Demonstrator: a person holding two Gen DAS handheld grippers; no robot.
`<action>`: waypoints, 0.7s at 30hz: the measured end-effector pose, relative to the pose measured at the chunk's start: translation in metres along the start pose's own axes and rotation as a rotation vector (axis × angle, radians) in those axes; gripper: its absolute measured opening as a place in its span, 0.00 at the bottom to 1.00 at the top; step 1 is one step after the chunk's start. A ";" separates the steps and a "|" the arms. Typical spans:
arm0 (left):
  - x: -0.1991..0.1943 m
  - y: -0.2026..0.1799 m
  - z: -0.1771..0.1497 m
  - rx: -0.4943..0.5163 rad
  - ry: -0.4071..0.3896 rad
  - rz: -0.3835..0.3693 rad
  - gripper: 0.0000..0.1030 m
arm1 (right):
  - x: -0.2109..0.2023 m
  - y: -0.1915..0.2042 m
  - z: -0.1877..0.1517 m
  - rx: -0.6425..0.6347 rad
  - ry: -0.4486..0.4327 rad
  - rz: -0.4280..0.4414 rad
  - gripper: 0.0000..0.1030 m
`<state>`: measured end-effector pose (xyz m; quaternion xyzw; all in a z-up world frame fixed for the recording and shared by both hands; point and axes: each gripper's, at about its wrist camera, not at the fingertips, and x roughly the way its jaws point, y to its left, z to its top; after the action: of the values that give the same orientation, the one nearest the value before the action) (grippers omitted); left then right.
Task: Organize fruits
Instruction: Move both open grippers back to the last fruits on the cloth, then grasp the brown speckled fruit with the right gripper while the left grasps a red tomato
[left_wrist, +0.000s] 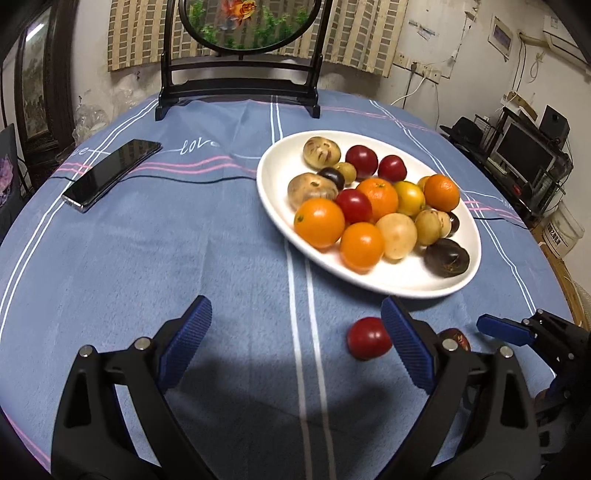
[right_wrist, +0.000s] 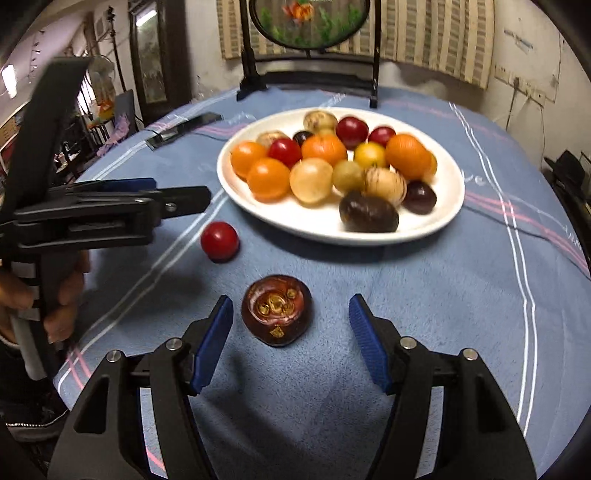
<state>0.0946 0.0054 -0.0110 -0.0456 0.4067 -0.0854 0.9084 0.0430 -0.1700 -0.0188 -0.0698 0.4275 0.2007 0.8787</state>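
With jaws standing apart and empty, the right gripper (right_wrist: 290, 325) is framing the dark mangosteen (right_wrist: 276, 309) lying between its pads, untouched, so it is best lowering squarely before squeezing, while the left gripper (left_wrist: 295, 341), also spread empty, is hovering beside the red plum (left_wrist: 367, 338).

Open blue cloth lies ahead of the left gripper (left_wrist: 295, 343), nothing between its spread jaws. Just outside its right finger sits a red fruit (left_wrist: 368, 338), and beyond that the white plate (left_wrist: 273, 199) blocks the way forward-right. Far left ahead, a phone (left_wrist: 110, 173). Between the right gripper (right_wrist: 291, 341) jaws sits a dark mangosteen (right_wrist: 276, 309), untouched; clear bench lies to its right.
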 end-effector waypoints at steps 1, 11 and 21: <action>0.001 0.001 -0.001 -0.004 0.006 0.002 0.92 | 0.002 0.000 -0.001 0.003 0.010 -0.001 0.64; 0.005 -0.006 -0.009 0.031 0.051 -0.007 0.92 | 0.013 0.004 0.001 0.019 0.050 -0.013 0.42; 0.006 -0.022 -0.016 0.090 0.076 -0.030 0.92 | -0.005 -0.021 -0.011 0.136 0.002 0.025 0.41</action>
<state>0.0837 -0.0179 -0.0222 -0.0078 0.4357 -0.1187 0.8922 0.0408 -0.1941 -0.0228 -0.0050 0.4418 0.1823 0.8784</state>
